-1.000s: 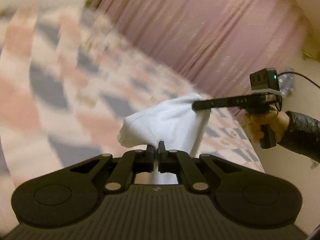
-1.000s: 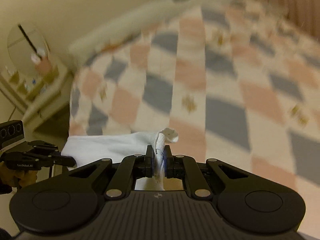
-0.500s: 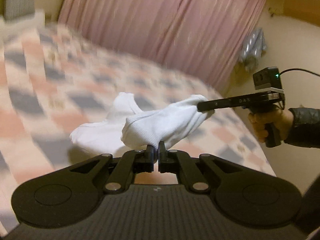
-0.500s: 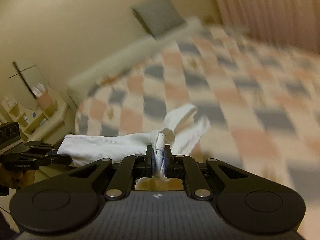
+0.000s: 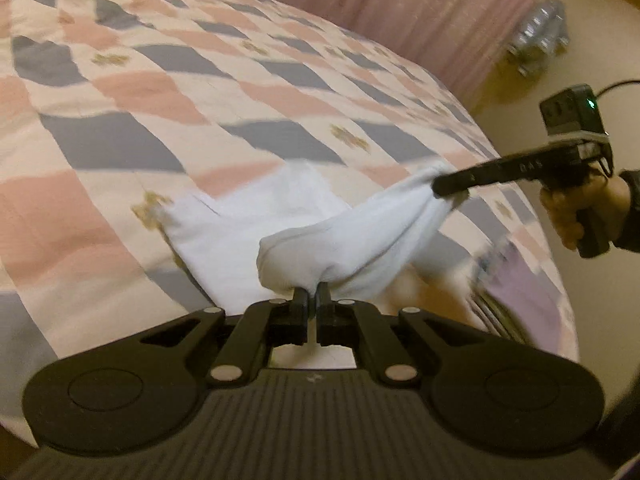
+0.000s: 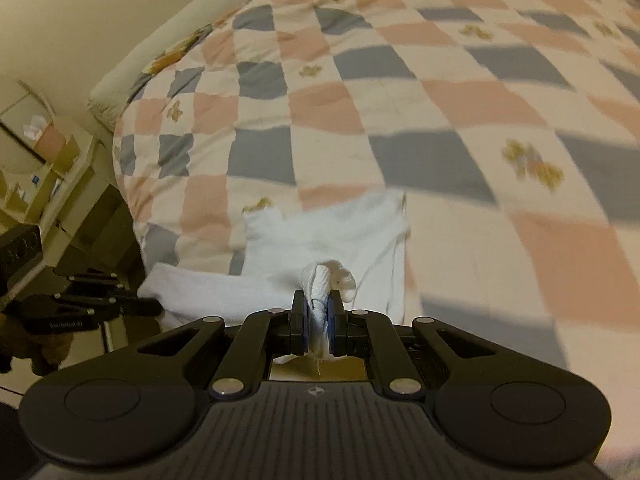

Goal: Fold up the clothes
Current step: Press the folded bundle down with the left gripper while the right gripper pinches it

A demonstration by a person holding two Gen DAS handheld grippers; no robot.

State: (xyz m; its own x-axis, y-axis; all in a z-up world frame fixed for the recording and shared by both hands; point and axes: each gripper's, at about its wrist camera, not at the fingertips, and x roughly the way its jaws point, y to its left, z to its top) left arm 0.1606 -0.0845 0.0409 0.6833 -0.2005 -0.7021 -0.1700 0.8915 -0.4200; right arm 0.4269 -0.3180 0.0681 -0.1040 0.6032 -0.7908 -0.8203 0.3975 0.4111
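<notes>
A white garment (image 5: 248,232) is stretched between both grippers, its far part lying on the checked quilt (image 5: 120,92). My left gripper (image 5: 312,300) is shut on one bunched edge of it. In the left wrist view the right gripper (image 5: 442,190) pinches the other end at the right, held by a hand (image 5: 576,208). From the right wrist, the right gripper (image 6: 319,308) is shut on a bunch of the white garment (image 6: 340,236), and the left gripper (image 6: 152,304) grips the cloth at the far left.
A pink curtain (image 5: 400,8) hangs behind the bed. A purple item (image 5: 516,288) lies blurred at the bed's right edge. A pale bolster (image 6: 136,64) runs along the wall, and a shelf with boxes (image 6: 44,160) stands left of the bed.
Both grippers have come down toward the bed with the garment. More of the white cloth now lies spread on the quilt instead of hanging in the air.
</notes>
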